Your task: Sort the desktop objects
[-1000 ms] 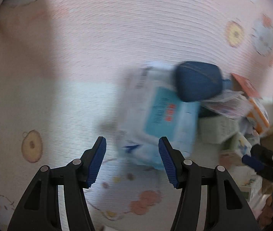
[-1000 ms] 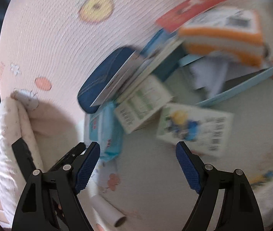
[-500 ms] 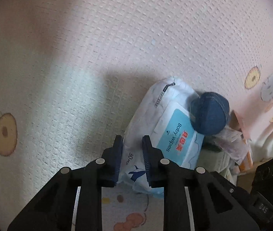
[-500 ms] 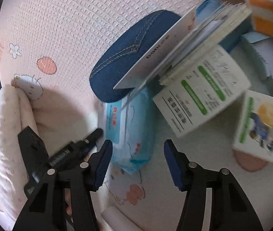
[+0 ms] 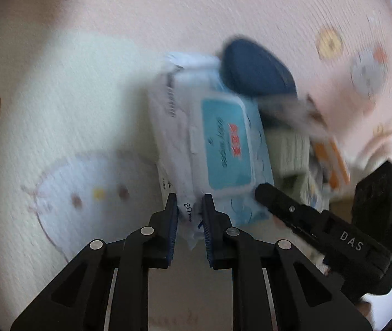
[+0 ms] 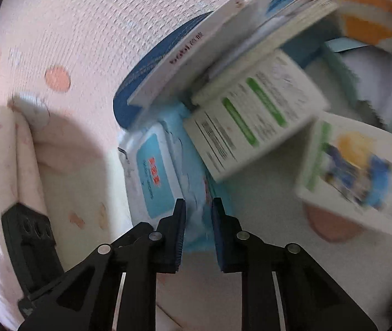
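Sorting looks barely begun: the heap is still a heap. The baby wipes pack (image 5: 223, 149) lies at its near edge, its far end tucked under a denim-blue case (image 5: 256, 69), with a green-printed carton (image 6: 254, 121), a picture box (image 6: 361, 176), an orange-striped box (image 6: 370, 19) and loose cards stacked against it. Both tongs have gone for that one pack. The left tongs (image 5: 190, 207) are clamped on the crimped wrapper at its near end, and the right tongs (image 6: 198, 212), whose jaws have just been closing, pinch the same end at the other corner. Judging by this, the pack is the first item to be pulled free (everything else remains unsorted). The surface is a pink waffle-weave blanket (image 5: 168, 13) printed with doughnuts and cartoon faces; beyond it the room cannot be made out.
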### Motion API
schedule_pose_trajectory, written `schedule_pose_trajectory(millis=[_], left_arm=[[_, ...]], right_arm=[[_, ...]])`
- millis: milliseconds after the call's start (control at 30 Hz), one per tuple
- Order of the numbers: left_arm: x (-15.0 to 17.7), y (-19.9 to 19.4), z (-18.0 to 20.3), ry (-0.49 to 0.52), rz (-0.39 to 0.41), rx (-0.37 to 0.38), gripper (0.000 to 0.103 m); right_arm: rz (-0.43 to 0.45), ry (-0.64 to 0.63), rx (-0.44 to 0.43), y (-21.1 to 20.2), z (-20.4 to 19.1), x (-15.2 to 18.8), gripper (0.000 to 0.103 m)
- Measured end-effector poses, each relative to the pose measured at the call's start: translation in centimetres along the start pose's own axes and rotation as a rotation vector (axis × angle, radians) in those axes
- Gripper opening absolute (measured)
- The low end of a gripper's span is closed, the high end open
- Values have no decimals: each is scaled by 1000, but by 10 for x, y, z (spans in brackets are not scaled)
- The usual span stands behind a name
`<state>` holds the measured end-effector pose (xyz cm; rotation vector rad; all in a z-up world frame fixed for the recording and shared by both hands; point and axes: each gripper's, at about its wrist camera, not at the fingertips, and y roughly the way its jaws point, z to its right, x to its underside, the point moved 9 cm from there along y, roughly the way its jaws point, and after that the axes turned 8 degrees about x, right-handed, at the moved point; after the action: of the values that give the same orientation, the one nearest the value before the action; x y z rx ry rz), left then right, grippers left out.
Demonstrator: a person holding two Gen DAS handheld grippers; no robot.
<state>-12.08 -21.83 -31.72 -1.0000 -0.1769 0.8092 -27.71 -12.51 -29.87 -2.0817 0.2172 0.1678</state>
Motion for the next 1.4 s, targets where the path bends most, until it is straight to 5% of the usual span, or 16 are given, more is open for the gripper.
schedule_pose_trajectory(millis=[133, 367, 567, 667, 733, 800, 933, 1133, 1400], left_arm=[[39, 3, 17, 4, -60, 26, 19], [33, 1, 22, -52, -65, 20, 19], [5, -26, 19, -24, 67, -41, 20], [-10, -29, 17, 2, 93, -49, 27], [-15, -21, 18, 6, 66, -23, 53], [-17, -13, 13, 3, 15, 10, 60], [-25, -7, 2, -53, 43, 7, 60], [-32, -13, -25, -173, 89, 50, 60], [-17, 11, -10, -200, 63, 111, 60]], right_arm=[[-60, -19, 56, -16, 18, 24, 16], [-62, -40, 81, -27, 23, 31, 17], [23, -58, 6, -47, 10, 21, 17], [45, -65, -16, -48, 7, 14, 17], [34, -78, -11, -42, 6, 10, 17], [13, -85, -1, -31, 7, 10, 17], [-13, -109, 58, -13, 10, 4, 18], [-68, -140, 19, 6, 2, 5, 35], [-77, -121, -25, 18, 1, 2, 39]])
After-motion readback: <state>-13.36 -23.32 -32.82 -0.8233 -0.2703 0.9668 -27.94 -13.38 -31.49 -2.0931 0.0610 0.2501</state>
